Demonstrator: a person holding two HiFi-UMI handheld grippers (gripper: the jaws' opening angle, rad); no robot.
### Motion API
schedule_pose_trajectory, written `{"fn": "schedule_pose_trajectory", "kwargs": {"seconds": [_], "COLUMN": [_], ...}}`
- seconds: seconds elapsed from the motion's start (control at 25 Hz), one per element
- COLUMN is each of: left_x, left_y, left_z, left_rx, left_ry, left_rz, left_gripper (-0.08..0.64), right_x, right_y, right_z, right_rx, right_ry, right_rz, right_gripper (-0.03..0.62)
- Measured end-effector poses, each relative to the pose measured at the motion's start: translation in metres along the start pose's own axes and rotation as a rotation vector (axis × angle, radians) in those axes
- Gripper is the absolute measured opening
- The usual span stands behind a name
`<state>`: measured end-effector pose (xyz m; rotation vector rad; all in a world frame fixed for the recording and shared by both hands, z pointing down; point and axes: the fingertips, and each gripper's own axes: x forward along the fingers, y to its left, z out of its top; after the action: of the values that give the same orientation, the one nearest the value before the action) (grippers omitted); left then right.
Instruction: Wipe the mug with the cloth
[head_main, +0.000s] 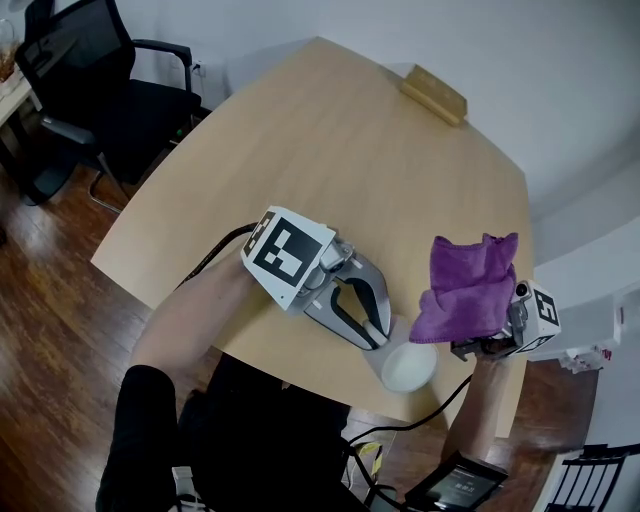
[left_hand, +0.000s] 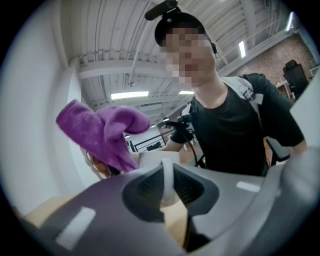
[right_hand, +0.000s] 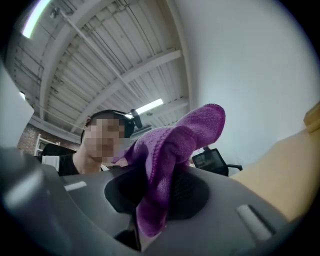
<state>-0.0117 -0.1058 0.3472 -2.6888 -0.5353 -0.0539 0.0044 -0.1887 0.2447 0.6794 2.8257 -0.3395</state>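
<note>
A white mug (head_main: 408, 367) hangs at the near edge of the wooden table (head_main: 330, 170), mouth facing up toward me. My left gripper (head_main: 378, 335) is shut on the mug's handle (left_hand: 167, 180), which shows as a thin white loop between the dark pads. A purple cloth (head_main: 468, 285) stands bunched just right of and above the mug, apart from it. My right gripper (head_main: 480, 335) is shut on the cloth's lower part, and the cloth (right_hand: 170, 155) sticks up from between its jaws. In the left gripper view the cloth (left_hand: 102, 132) is at upper left.
A small wooden block (head_main: 434, 94) lies at the table's far edge. A black office chair (head_main: 100, 90) stands on the wooden floor at far left. Cables and a dark device (head_main: 455, 487) hang below the table's near edge.
</note>
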Motion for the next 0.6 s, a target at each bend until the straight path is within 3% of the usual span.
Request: {"fn": "schedule_pose_trajectory", "kwargs": {"seconds": [0.12,0.24,0.4,0.48,0.6], "left_x": [0.001,0.002,0.003,0.004,-0.001], "left_y": [0.0,0.001,-0.004,-0.004,-0.003], "left_z": [-0.001,0.002,0.001,0.002,0.01], "left_rx": [-0.001,0.004,-0.003,-0.007,0.003], "left_ry": [0.0,-0.009,-0.009,-0.018,-0.046], "left_rz": [0.0,0.0,-0.03,-0.033,-0.025], "left_gripper": [0.063,0.063,0.061,0.063,0.063], "right_x": [0.021,0.029,0.025,0.014,-0.011], "right_y": [0.018,0.006,-0.013,-0.025,-0.056], "right_z": [-0.009,-0.047,-0.079,-0.094,-0.125], "right_rx": [0.081,0.149,0.208,0.189,0.126], "right_ry": [0.031,0.119,0.163,0.222,0.389], "right_rz": [0.084,0.069,0.041,-0.027,-0.233], "right_gripper": [0.083,0.083,0.081,0.081,0.081]}}
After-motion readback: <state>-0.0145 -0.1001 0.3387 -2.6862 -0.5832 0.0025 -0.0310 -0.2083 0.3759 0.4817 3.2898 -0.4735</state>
